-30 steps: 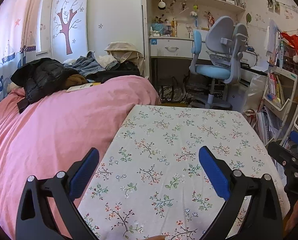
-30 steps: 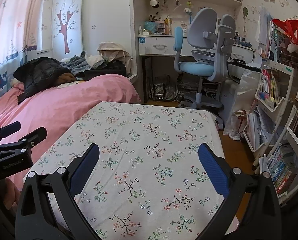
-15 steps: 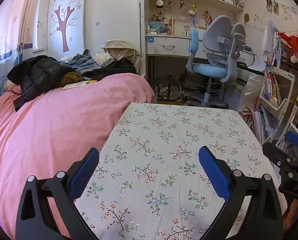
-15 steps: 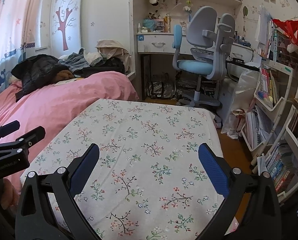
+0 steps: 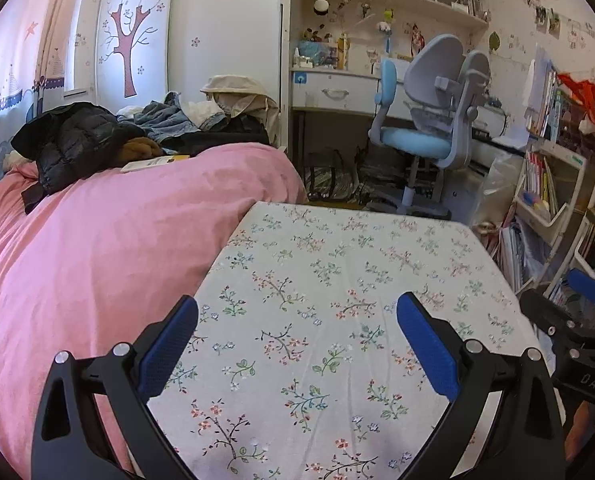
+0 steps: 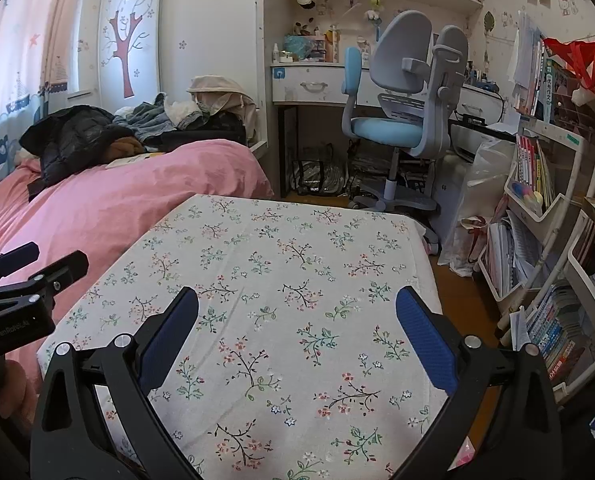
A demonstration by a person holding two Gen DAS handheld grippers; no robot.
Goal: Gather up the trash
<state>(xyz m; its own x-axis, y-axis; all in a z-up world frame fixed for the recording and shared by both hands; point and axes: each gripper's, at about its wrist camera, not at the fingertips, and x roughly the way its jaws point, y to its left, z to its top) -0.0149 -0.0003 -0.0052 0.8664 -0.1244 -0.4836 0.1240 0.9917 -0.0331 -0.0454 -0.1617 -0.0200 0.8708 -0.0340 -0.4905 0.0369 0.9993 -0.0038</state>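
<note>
With both my grippers, left [image 5: 297, 344] and right [image 6: 296, 342], over the floral tablecloth [image 5: 337, 280], jaws are spread wide, holding nothing; no trash visible.

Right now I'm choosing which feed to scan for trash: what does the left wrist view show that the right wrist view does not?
Only the left wrist view shows the right claw side-on at its right edge. Only the right wrist view shows the left claw at its left edge, bare wooden floor beside the table, and low bookshelves. Both show the floral tablecloth with no visible trash on it, the pink bed, the blue chair, and open claws.
</note>
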